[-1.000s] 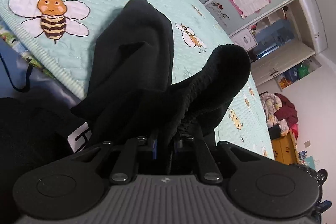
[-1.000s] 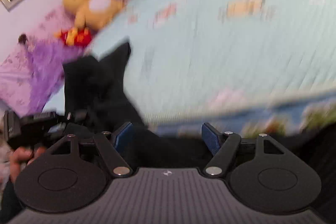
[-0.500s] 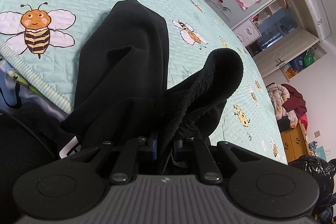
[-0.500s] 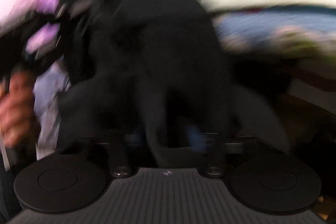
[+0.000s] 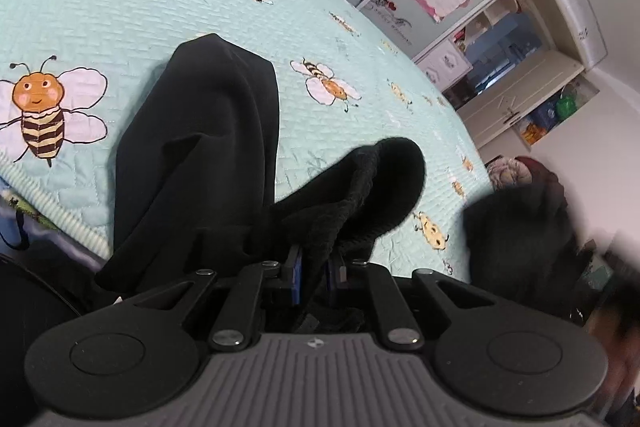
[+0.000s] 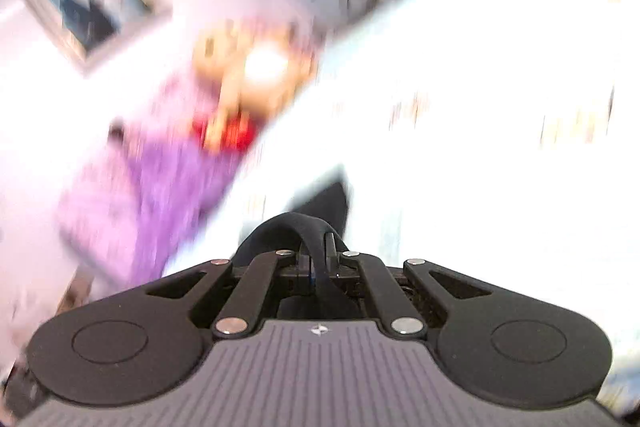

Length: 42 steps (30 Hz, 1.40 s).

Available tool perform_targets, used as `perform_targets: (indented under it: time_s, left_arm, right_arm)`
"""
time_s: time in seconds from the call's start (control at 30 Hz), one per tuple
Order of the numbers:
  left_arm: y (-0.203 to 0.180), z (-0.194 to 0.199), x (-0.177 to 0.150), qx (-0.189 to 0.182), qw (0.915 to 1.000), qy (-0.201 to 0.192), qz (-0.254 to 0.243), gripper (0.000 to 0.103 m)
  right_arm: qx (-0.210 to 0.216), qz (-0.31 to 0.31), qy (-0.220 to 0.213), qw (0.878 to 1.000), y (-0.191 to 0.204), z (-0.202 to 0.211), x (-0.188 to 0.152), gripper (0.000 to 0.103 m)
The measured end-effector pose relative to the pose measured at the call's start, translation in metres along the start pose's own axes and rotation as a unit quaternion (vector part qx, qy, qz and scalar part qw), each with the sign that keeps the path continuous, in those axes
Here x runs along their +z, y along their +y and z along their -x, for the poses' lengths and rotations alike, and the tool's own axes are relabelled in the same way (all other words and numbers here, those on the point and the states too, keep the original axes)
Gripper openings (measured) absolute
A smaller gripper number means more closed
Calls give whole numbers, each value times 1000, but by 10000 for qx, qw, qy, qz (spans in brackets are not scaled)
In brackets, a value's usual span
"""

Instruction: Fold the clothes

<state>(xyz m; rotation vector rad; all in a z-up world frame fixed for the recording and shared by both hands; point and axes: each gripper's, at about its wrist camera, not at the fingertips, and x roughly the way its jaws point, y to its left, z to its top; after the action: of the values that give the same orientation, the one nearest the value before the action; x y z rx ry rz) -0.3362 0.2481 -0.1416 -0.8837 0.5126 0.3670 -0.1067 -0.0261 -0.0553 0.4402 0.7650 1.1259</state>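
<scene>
Garment (image 5: 208, 147) black, bunched, draped over bed (image 5: 120, 19) edge at frame centre, far end on bee quilt. Your left hand-held gripper (image 5: 316, 267) is clamped on ribbed hem; your right hand-held gripper (image 6: 320, 263), view blurred, is pinched shut on dark cloth. Draw both grips apart evenly, keep fabric taut, lay it flat on the quilt before creasing.

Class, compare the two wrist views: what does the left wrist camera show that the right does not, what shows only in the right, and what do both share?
Only the left: sharp bee prints on the quilt, and a cabinet. Only the right, blurred: a framed picture, a yellow plush toy, purple bedding. Both: a gripper (left, right) shut on black cloth.
</scene>
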Motion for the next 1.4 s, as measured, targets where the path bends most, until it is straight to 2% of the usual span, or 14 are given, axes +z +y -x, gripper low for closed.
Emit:
perform_targets:
  time_s: [0.17, 0.27, 0.3, 0.4, 0.53, 0.67, 0.8, 0.97, 1.0, 1.03, 1.07, 1.1, 1.2, 1.4]
  left_arm:
    - [1, -3, -2, -3, 10000, 42, 15, 10]
    - [6, -9, -4, 84, 9998, 162, 80, 11]
    - [7, -10, -5, 120, 9997, 199, 102, 11]
    - [11, -14, -8, 189, 9994, 286, 103, 11]
    - [10, -16, -9, 229, 9993, 294, 70, 11]
    - [9, -18, -10, 263, 9992, 288, 33, 15]
    - [5, -20, -14, 293, 9990, 322, -53, 36]
    - [-6, -26, -17, 511, 9968, 387, -470, 43]
    - [-8, -27, -17, 567, 9960, 382, -572, 39]
    - [-10, -29, -17, 623, 9951, 376, -673, 15]
    - [-12, -29, -16, 637, 9946, 357, -735, 5]
    - [-13, -27, -13, 603, 9948, 323, -749, 3]
    - [-19, -14, 3, 394, 9966, 91, -719, 3]
    - [-60, 10, 66, 1, 9948, -476, -901, 3]
  right_arm:
    - [-544, -221, -1207, 9910, -29, 12, 97, 1]
    - [-935, -848, -1061, 9863, -67, 12, 102, 21]
    - [-990, -964, -892, 9864, -76, 8, 89, 32]
    - [-1352, -878, -397, 9861, -92, 2, 29, 45]
    - [-1387, -737, 314, 9871, -82, 3, -35, 47]
    - [-1241, -355, 1179, 9846, -39, 8, -101, 53]
    - [-1435, 367, 1677, 9746, -11, 2, -154, 59]
    - [-1859, 1034, 2007, 9563, -11, -23, -171, 64]
    - [-1932, 1204, 2021, 9526, -13, -25, -172, 62]
    - [-2026, 1330, 2023, 9489, -13, -28, -173, 59]
    - [-2131, 1435, 2020, 9451, -13, -30, -172, 44]
    - [-2183, 1453, 2015, 9437, -15, -28, -168, 25]
    - [-2171, 1258, 1901, 9492, -21, -14, -147, 2]
    - [-1598, 870, 383, 9826, 4, 28, -31, 0]
